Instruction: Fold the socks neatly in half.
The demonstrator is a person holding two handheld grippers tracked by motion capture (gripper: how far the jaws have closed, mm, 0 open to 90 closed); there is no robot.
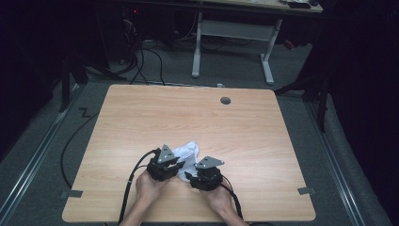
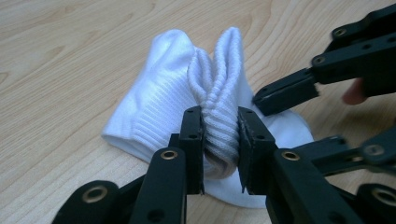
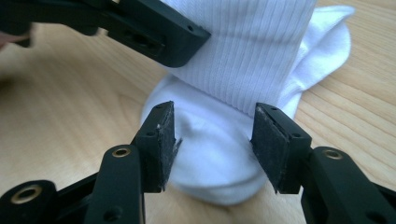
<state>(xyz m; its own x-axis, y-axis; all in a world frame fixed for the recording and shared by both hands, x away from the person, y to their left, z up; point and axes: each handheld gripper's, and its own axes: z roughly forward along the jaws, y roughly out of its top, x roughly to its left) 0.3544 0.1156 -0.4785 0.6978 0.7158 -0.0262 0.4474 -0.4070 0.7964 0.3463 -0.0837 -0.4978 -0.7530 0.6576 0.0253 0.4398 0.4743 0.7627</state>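
Observation:
A white sock (image 1: 189,149) lies bunched on the wooden table (image 1: 141,113), near the front edge. In the left gripper view my left gripper (image 2: 220,126) is shut on the sock's ribbed cuff (image 2: 219,88), which stands pinched up between the pads. In the right gripper view my right gripper (image 3: 212,126) is open, its pads apart on either side of the sock's smooth foot part (image 3: 210,154) without pressing on it. From above, the left gripper (image 1: 179,165) and right gripper (image 1: 189,176) sit close together at the sock, each held by a hand.
A round cable hole (image 1: 226,100) sits in the table's far side. Grey tape tabs (image 1: 71,193) mark the front corners. Behind the table, cables (image 1: 141,61) run over the floor and a white desk frame (image 1: 233,33) stands.

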